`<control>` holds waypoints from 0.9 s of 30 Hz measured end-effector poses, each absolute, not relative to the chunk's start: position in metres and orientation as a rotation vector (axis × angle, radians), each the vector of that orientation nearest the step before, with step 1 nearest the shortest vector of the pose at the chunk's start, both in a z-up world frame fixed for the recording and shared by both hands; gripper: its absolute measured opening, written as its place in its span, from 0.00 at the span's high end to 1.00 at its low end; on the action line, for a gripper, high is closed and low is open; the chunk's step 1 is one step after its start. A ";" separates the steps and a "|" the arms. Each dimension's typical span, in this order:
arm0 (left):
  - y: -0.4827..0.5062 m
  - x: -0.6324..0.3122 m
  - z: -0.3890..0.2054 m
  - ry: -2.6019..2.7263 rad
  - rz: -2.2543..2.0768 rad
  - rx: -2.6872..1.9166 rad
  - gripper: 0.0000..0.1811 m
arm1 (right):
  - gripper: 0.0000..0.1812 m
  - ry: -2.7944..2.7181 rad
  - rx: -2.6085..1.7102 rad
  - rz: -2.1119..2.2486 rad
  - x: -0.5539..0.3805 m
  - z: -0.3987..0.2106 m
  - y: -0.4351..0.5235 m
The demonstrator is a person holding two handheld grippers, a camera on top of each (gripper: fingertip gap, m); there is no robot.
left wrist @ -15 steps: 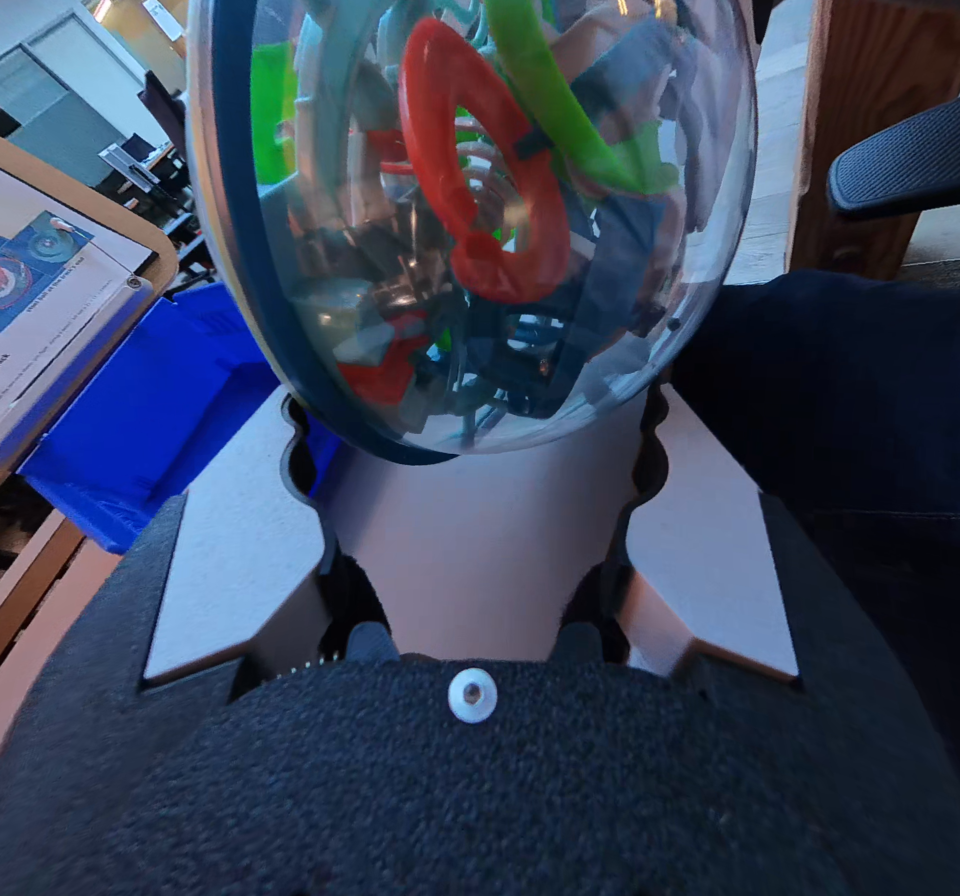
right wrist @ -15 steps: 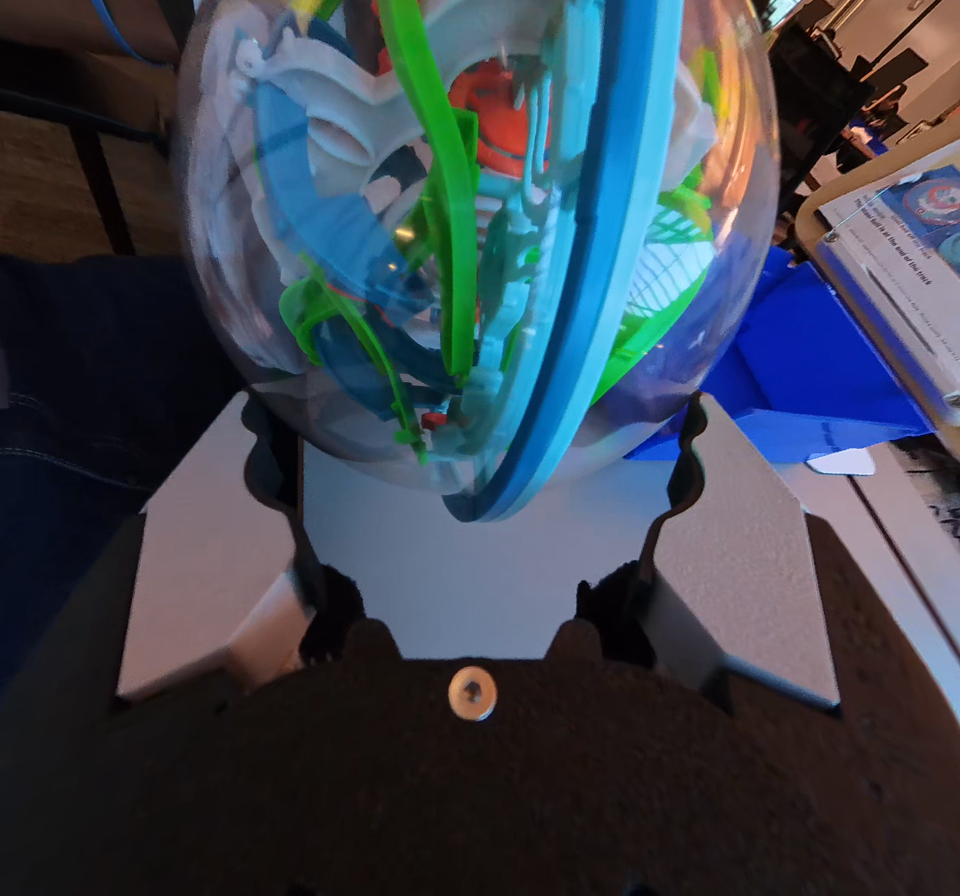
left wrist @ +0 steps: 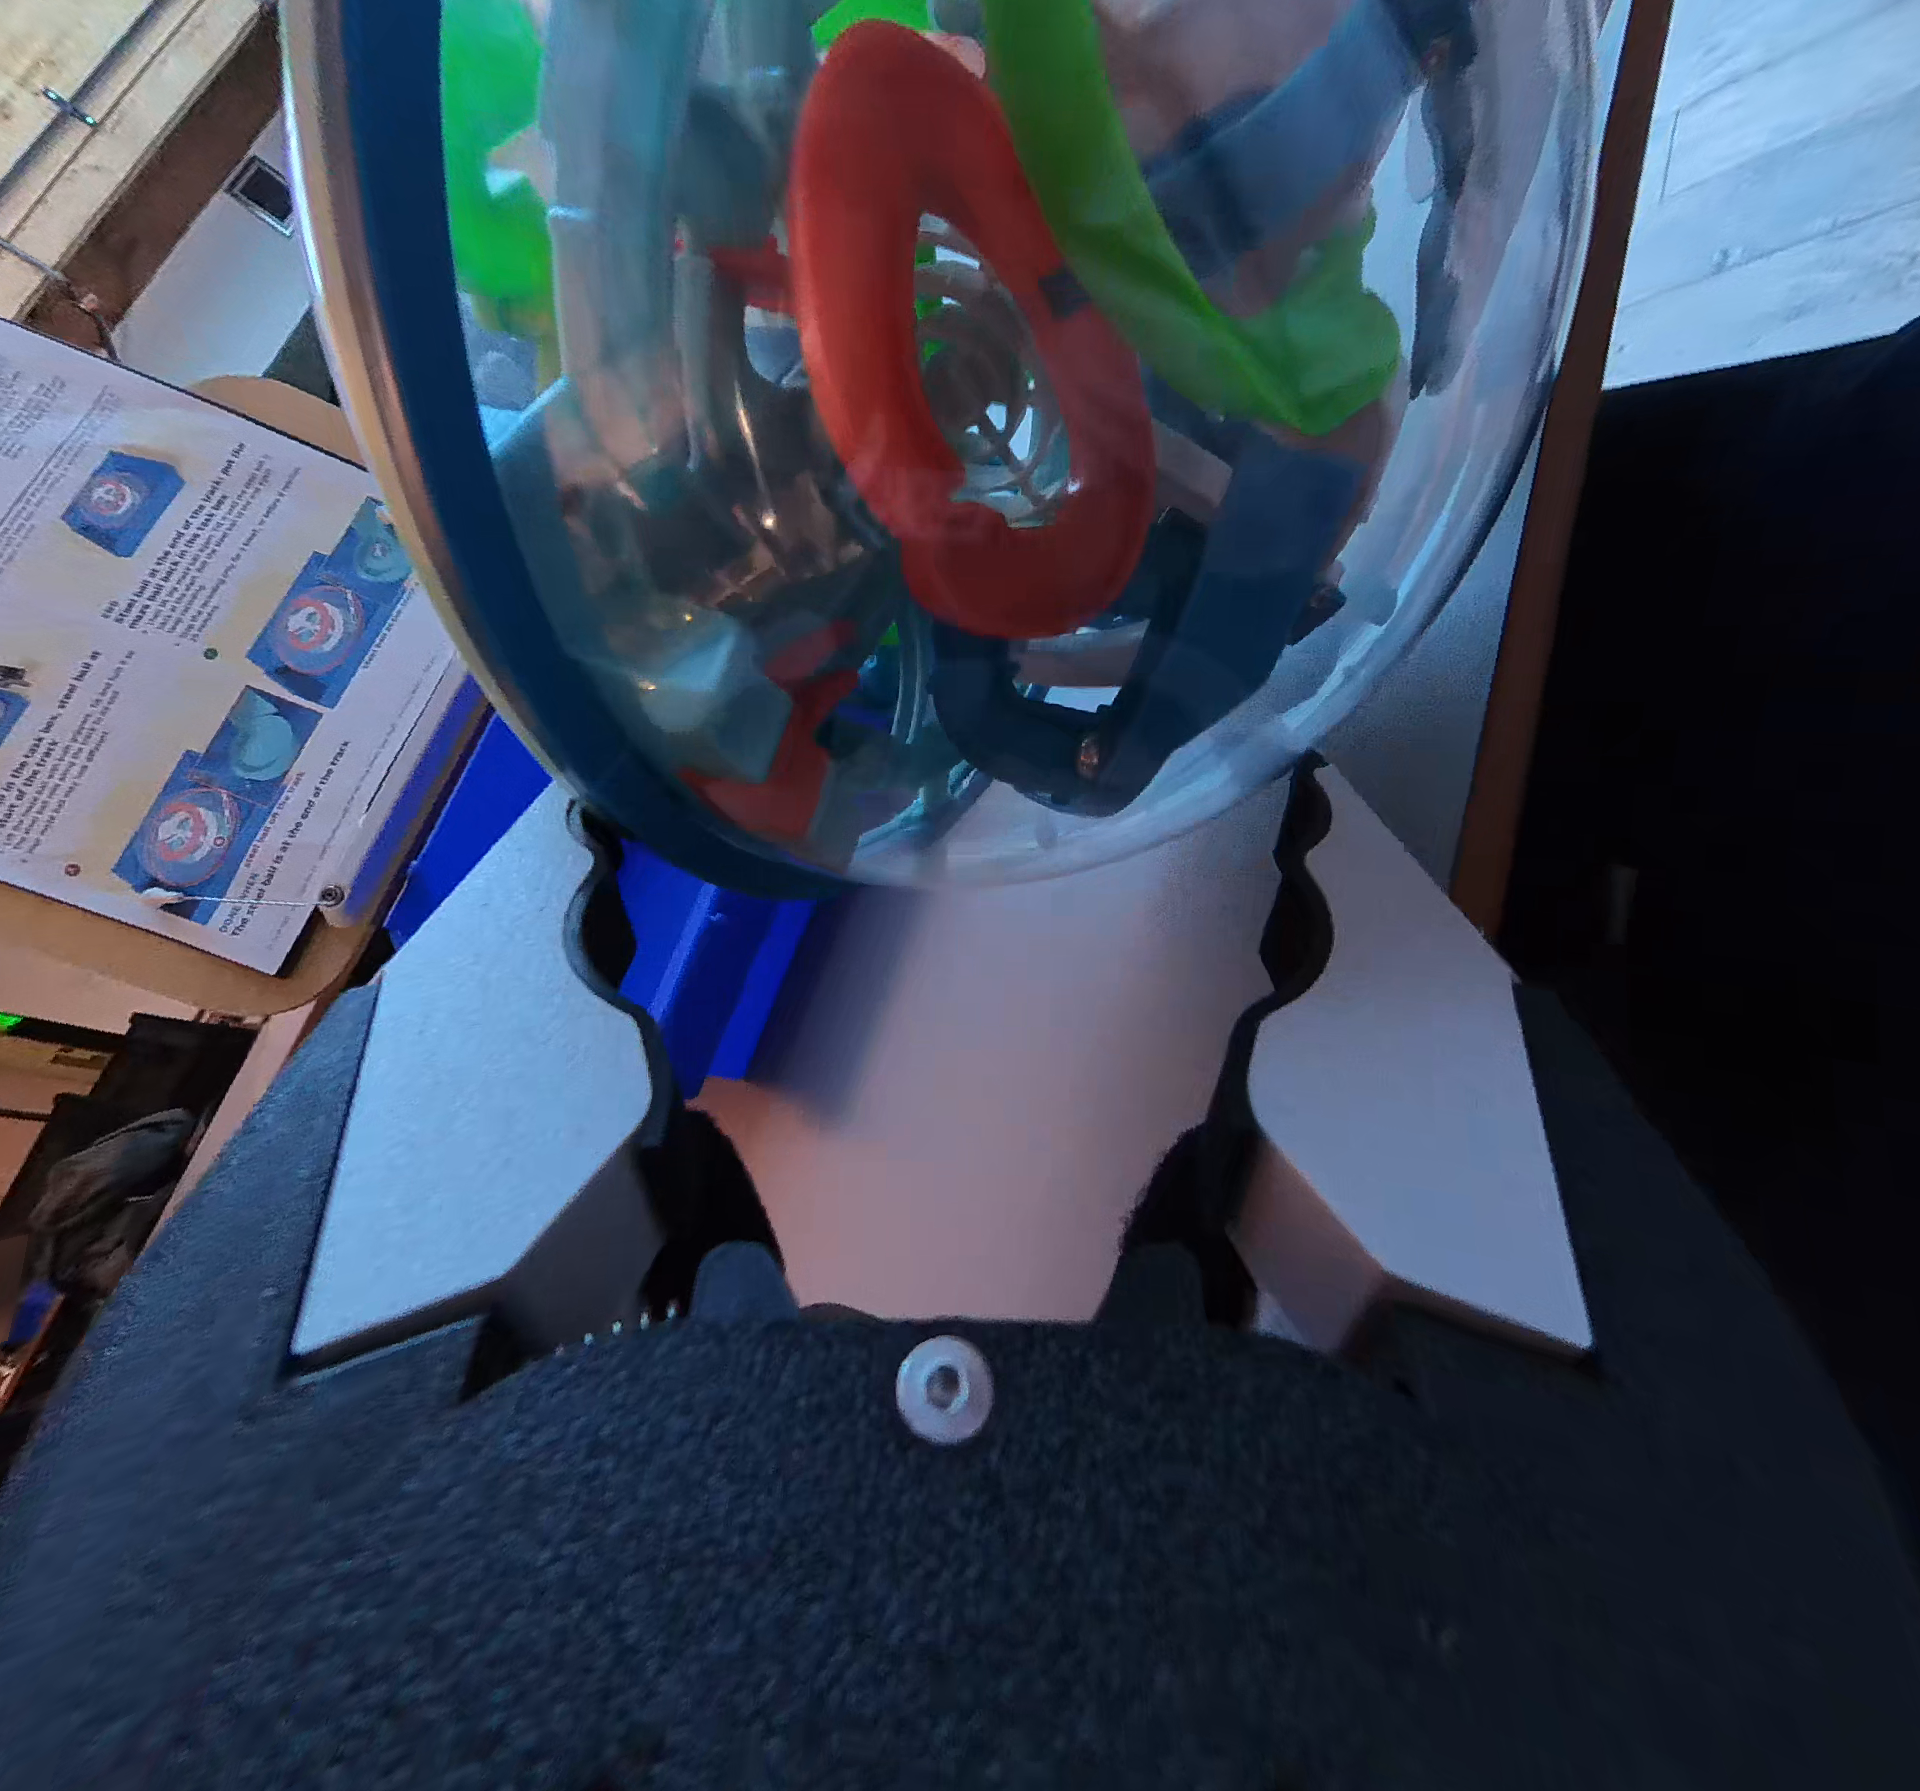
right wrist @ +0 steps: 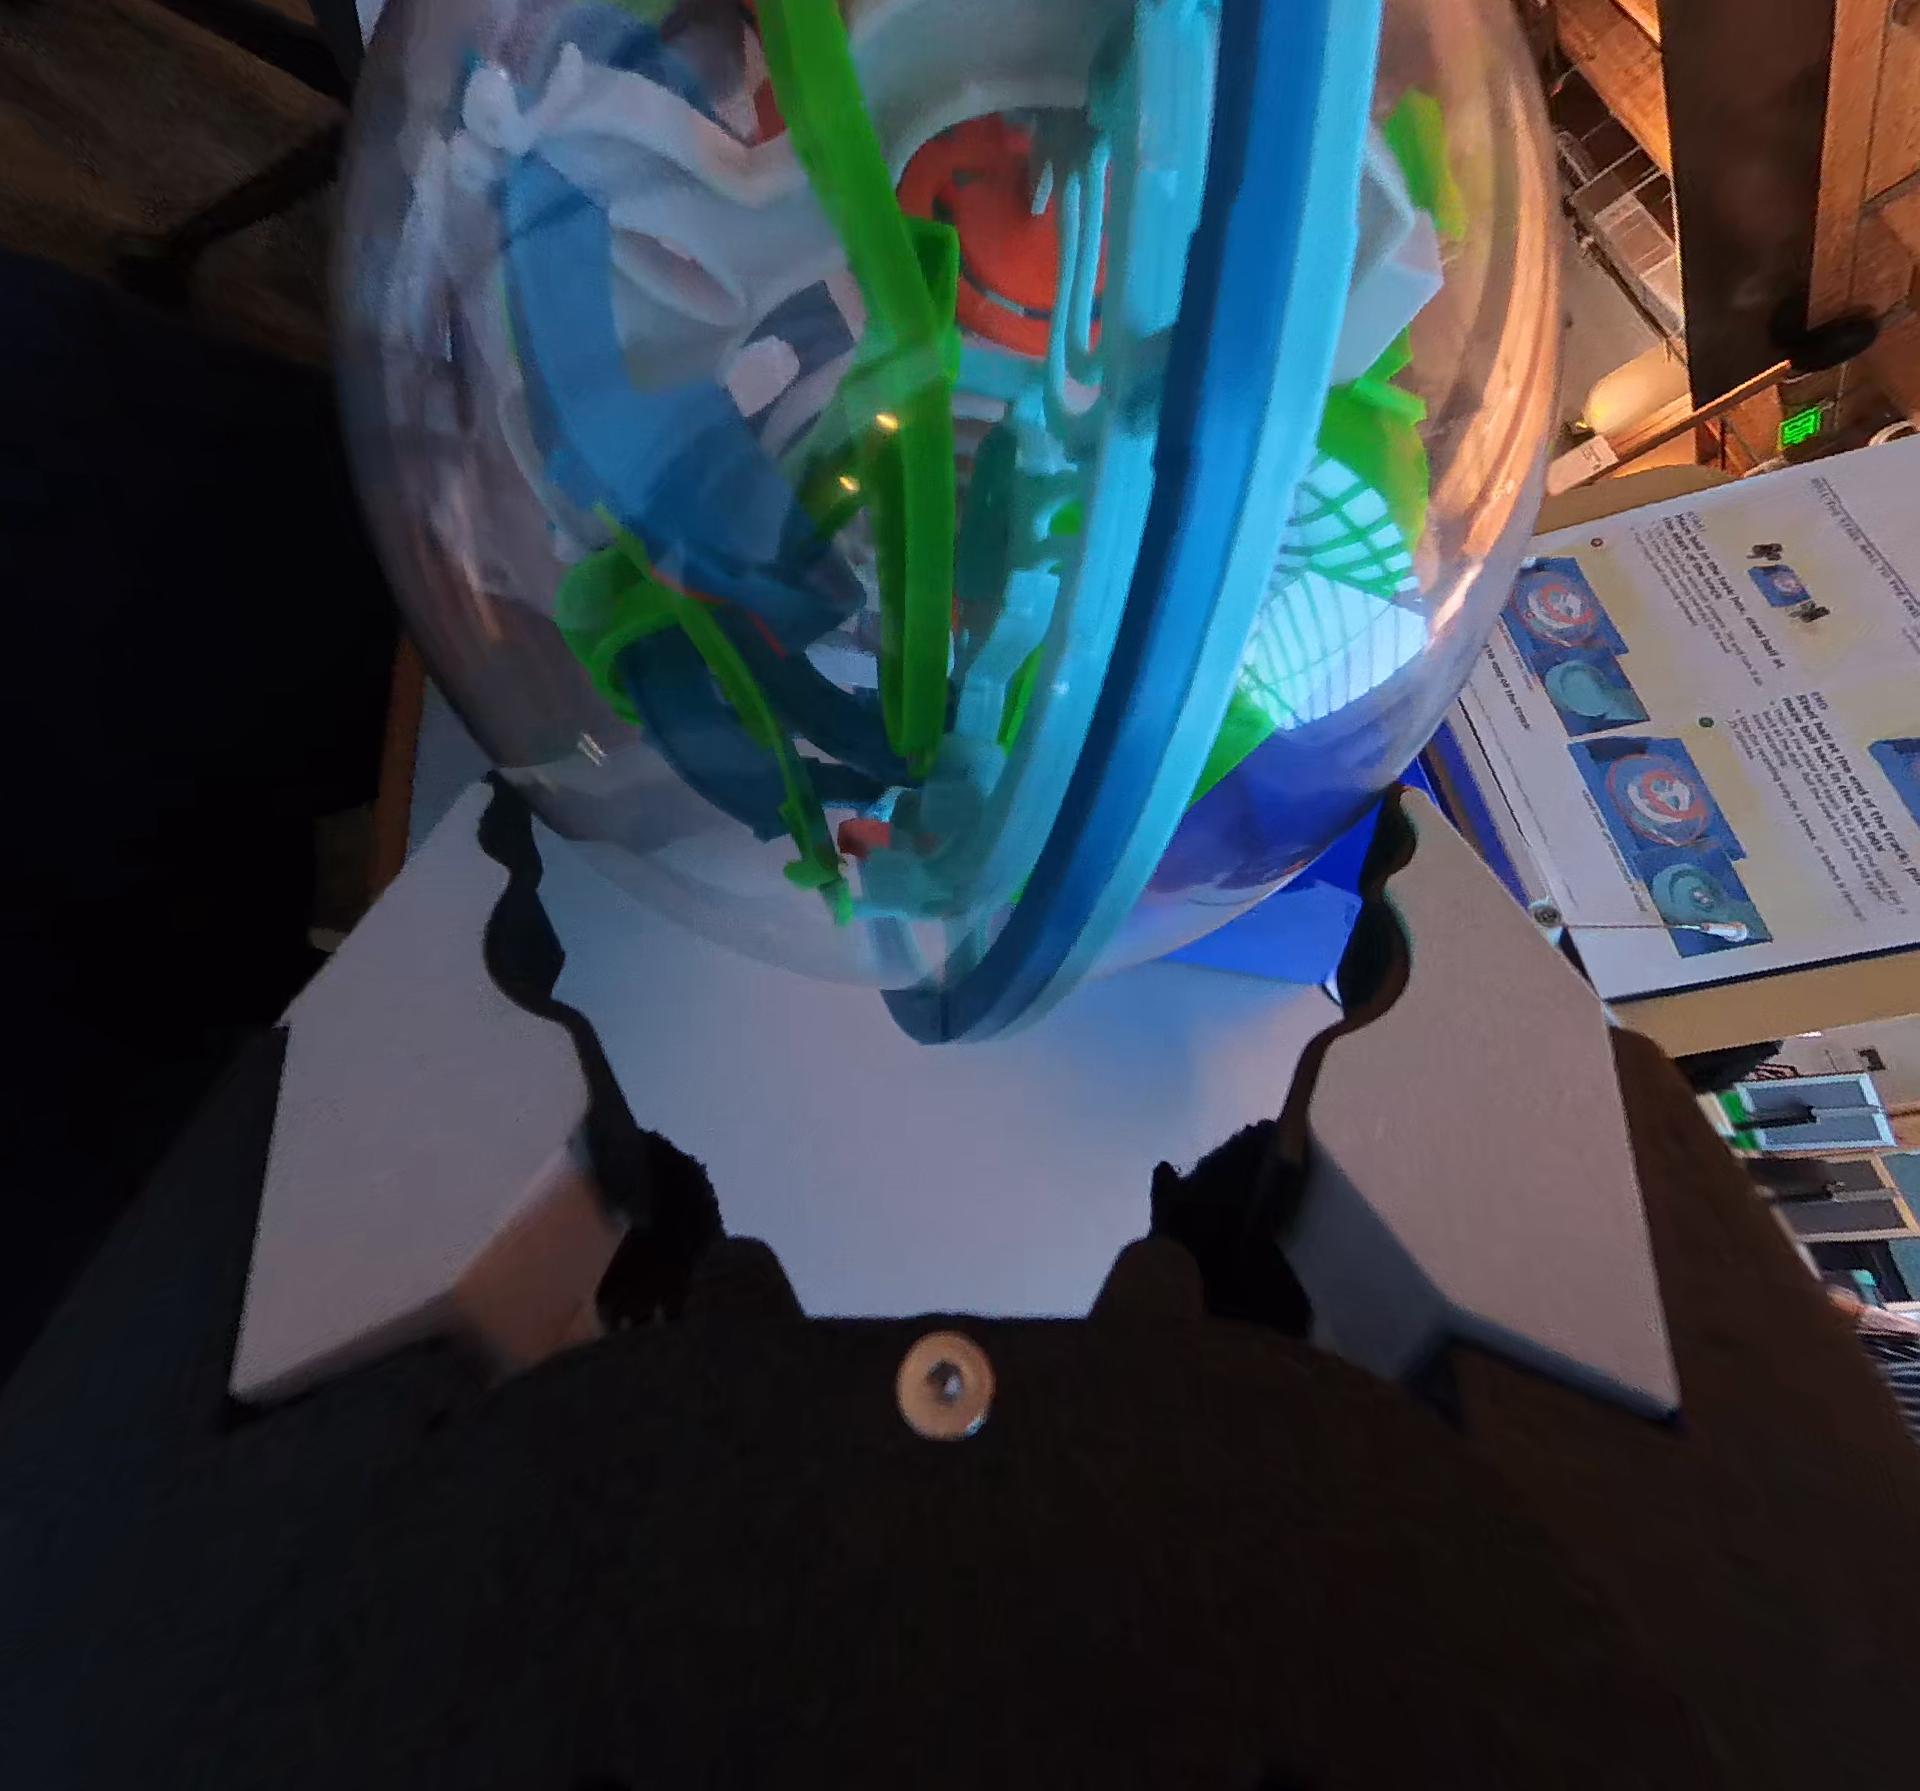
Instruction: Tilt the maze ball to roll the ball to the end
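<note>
- Left wrist view: the maze ball (left wrist: 935, 370) was up in the air, pressed into the wide gap of the left hand-held gripper (left wrist: 945, 827).
- The two fingers (left wrist: 488, 1097) were spread far apart, and the ball's round side sat between their wavy tips. It was cupped there, not pinched shut.
- I think it was held like this so the ball could be tipped every way without slipping out.
- The blue ring (left wrist: 499, 536) around the ball leaned over, so the ball was tilted.
- A red loop (left wrist: 935, 536) and a green track (left wrist: 1122, 214) showed inside. I could not find the little steel ball.
- A blue box (left wrist: 717, 972) sat below, and a paper sheet (left wrist: 177, 640) lay on a board at the left. It had pictures and small writing, which I leave unread.
- Right wrist view: the right hand-held gripper (right wrist: 945, 868) pushed on the other side of the ball (right wrist: 790, 391).
- Its fingers (right wrist: 416, 1118) were also wide apart, cupping the clear shell.
- Two grippers, one on each side, squeezed the ball between them. That looked like the only way to hold something so big and smooth.
- The blue ring (right wrist: 1195, 598) ran steeply from top to bottom here.
- The same sheet (right wrist: 1704, 733) showed at the right. A small green lit sign (right wrist: 1806, 427) glowed far off. I saw no brand name on the ball.
</note>
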State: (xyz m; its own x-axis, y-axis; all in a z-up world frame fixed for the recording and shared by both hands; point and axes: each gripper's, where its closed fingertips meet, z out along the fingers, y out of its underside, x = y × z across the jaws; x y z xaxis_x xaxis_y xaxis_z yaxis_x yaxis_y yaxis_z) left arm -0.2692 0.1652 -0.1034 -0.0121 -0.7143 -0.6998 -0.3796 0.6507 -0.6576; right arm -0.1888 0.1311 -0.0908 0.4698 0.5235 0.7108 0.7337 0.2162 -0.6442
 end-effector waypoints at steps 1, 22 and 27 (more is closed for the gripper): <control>0.166 -0.269 -0.107 1.638 -0.321 -0.923 0.31 | 0.16 -1.183 -1.445 -0.226 -0.187 -0.095 0.132; 0.145 -0.270 -0.108 1.557 -1.099 -1.371 0.17 | 0.31 -1.198 -1.243 -0.450 -0.186 -0.104 0.123; 0.141 -0.266 -0.107 1.558 -0.972 -1.300 0.20 | 0.30 -1.162 -1.310 -0.445 -0.183 -0.113 0.122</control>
